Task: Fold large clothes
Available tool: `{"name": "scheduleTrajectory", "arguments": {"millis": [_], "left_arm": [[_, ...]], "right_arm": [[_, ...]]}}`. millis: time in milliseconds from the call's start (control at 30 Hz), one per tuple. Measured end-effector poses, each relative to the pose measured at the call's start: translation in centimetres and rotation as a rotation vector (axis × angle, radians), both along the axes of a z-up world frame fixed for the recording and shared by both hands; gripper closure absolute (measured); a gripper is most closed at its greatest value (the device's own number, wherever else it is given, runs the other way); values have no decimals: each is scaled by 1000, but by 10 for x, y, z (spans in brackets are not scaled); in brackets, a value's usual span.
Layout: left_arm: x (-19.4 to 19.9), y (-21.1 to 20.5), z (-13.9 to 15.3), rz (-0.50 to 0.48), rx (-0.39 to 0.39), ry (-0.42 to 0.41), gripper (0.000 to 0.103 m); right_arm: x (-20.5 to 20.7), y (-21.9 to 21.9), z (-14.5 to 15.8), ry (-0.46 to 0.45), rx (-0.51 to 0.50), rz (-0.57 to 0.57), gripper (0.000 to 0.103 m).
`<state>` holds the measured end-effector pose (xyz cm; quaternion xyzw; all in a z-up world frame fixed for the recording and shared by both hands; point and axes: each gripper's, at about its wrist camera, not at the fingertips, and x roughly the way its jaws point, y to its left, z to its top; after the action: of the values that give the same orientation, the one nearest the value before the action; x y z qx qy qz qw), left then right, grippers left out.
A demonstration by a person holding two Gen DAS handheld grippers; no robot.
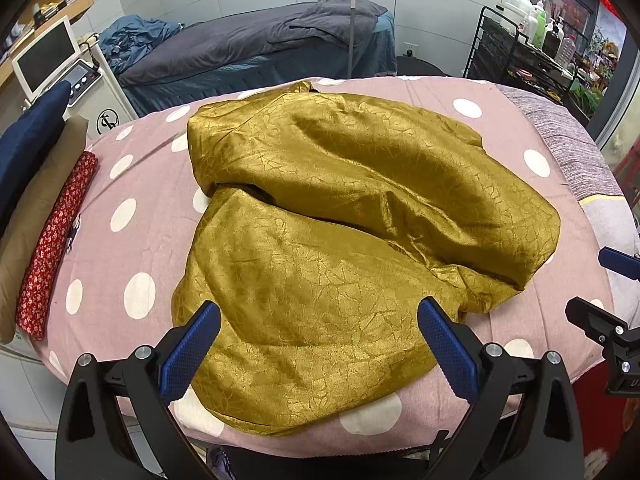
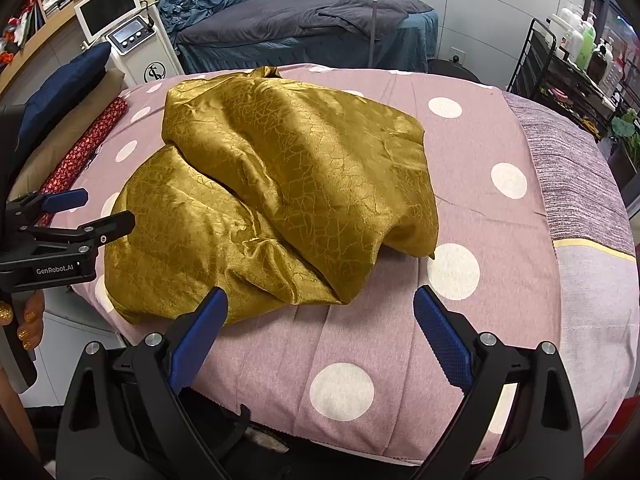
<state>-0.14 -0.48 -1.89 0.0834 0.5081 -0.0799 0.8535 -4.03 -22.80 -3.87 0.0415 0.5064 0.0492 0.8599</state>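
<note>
Lying crumpled just ahead of each released hand-held gripper (left [image 1: 318,320], right [image 2: 320,308]), the gold garment [image 1: 340,220] covers the bed [image 1: 520,140].

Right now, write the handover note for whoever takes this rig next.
Left gripper: jaws open, holding nothing, over the near edge of the gold garment.
Right gripper: jaws open, empty, over bare bedspread right of the garment.
Garment: crumpled in a loose heap mid-bed, one part lapped over another.
Done: no neat fold yet.
Left: spread it flat, then fold.
</note>
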Motion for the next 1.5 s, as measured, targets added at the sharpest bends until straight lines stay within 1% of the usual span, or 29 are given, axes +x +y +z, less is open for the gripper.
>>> {"name": "scheduleTrajectory", "arguments": {"millis": [900,1100,1333,1500], "left_arm": [[-3,-1,2,1,16,-5,6],[-3,-2,-1,-3,15,3,6],[-1,-1,-10,-2,17,21,6],[2,1,-16,3,16,34,6]], "right_arm": [[-5,0,2,-7,15,-6,10],[-3,-3,-2,5,25,-11,10],[-1,-5,-12,27,74,-17,10],[3,-5,-18,41,72,-16,10]]}}
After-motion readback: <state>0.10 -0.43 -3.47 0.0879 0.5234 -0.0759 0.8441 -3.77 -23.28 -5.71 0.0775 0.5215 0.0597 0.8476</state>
